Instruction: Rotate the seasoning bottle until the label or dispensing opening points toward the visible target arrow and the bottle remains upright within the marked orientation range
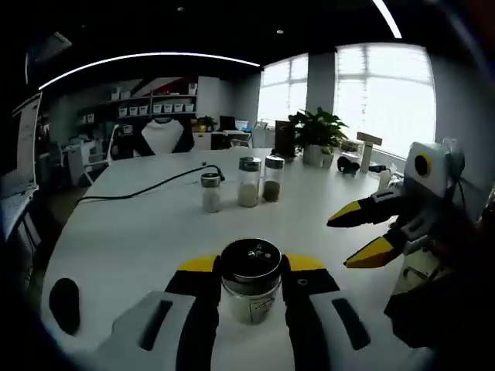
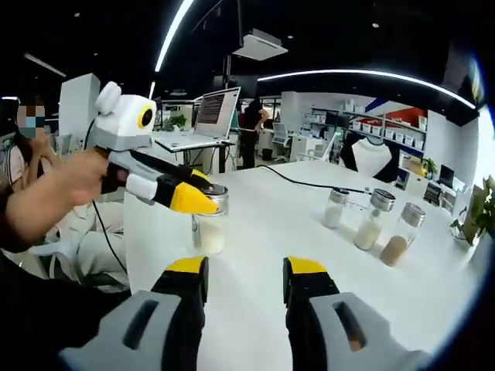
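Note:
A glass seasoning bottle (image 1: 251,297) with a perforated metal lid and pale powder inside stands upright on the white table (image 1: 131,239). My left gripper (image 1: 251,264) is shut on it, its yellow-tipped jaws pressing both sides. In the right gripper view the same bottle (image 2: 210,230) stands at the left, with the left gripper (image 2: 193,199) on it. My right gripper (image 2: 246,270) is open and holds nothing, a short way from the bottle. It enters the left gripper view from the right as the right gripper (image 1: 354,238), jaws apart.
Three more seasoning bottles (image 1: 248,182) stand in a row farther back on the table, also as a row of bottles (image 2: 373,219). A black cable (image 1: 147,185) crosses the table. A dark oval object (image 1: 64,303) lies near the edge. A person's hand (image 2: 77,182) holds the left gripper.

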Demonstrator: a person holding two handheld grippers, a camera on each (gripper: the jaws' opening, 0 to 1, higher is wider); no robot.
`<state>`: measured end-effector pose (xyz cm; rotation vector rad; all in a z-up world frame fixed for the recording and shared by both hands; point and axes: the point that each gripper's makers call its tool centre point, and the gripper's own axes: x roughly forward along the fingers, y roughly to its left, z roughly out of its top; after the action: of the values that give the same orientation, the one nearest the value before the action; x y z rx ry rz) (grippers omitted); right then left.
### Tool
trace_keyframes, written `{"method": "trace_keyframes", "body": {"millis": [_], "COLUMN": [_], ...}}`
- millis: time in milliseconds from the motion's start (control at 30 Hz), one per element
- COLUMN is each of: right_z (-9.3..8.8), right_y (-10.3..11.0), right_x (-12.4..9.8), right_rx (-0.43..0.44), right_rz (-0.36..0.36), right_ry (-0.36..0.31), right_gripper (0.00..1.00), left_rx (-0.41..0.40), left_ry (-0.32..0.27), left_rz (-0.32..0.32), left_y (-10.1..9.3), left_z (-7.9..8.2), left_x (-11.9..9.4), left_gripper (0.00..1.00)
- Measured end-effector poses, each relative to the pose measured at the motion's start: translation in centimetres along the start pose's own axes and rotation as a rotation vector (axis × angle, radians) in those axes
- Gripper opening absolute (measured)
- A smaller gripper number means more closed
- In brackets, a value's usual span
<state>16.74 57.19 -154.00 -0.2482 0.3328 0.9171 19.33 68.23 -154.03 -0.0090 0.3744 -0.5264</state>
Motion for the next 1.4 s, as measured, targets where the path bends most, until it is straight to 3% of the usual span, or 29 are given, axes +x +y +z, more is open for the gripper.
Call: {"method": "trace_keyframes", "body": {"millis": [200, 433, 1133, 1267, 1400], "right_z": [0.2, 0.9, 1.1, 0.8, 0.3], "right_y": [0.3, 1.5, 0.6, 0.5, 0.2], "right_x": [0.0, 0.2, -0.2, -0.2, -0.3], "right_rx": [0.007, -0.004, 0.016, 0.026, 0.035], "right_rz": [0.013, 0.054, 0.041, 0.037, 0.026], "right_ry": [-0.006, -0.018, -0.031, -0.032, -0.033], "right_gripper": [0.33, 0.32, 0.33, 0.33, 0.34], "left_rx": [0.018, 0.034, -0.02, -0.023, -0.007], "left_ry": [-0.004, -0.025, -0.044, -0.064, -0.064], "left_rz": [0.083, 0.113, 0.076, 0.075, 0.088], "left_y": [3.8, 5.6, 4.9, 4.4, 3.8], "left_z": [-1.2, -1.6, -1.0, -0.3, 0.3], "left_x": [-1.1, -0.6, -0.5, -0.7, -0.6], "left_gripper": [0.32, 0.32, 0.34, 0.39, 0.53]}}
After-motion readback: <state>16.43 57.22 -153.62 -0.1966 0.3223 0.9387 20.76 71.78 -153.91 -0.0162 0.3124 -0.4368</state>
